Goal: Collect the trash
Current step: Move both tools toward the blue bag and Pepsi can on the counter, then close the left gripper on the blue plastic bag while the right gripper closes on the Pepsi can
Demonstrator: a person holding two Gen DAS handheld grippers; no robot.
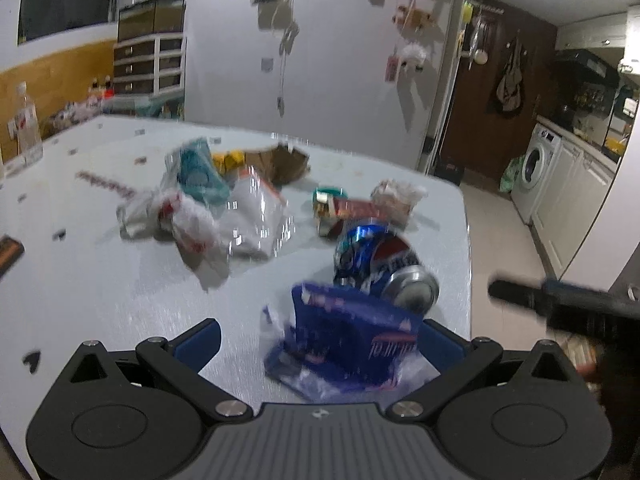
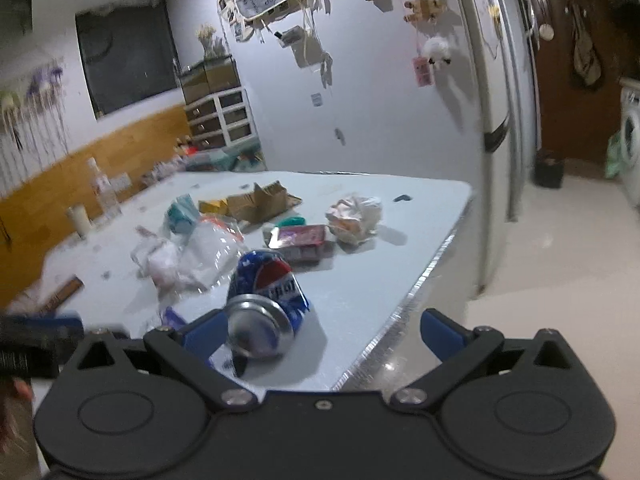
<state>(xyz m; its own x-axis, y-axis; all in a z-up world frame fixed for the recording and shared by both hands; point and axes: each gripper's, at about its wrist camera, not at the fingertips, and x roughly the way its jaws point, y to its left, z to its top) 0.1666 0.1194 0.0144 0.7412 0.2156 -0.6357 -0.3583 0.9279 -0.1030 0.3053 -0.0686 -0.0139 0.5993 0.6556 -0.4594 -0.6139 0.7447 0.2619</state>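
Basically, left gripper (image 1: 320, 336) spread wide around blue wrapper (image 1: 344, 340), right gripper (image 2: 320, 332) wide beside crushed can (image 2: 266, 300): centre each item before pinching.

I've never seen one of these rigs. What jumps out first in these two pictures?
A crushed blue soda can lies near the table's right edge, just ahead of the open right claw. A blue and white wrapper sits between the fingers of the open left claw. Behind them, crumpled bags and cardboard litter the table.
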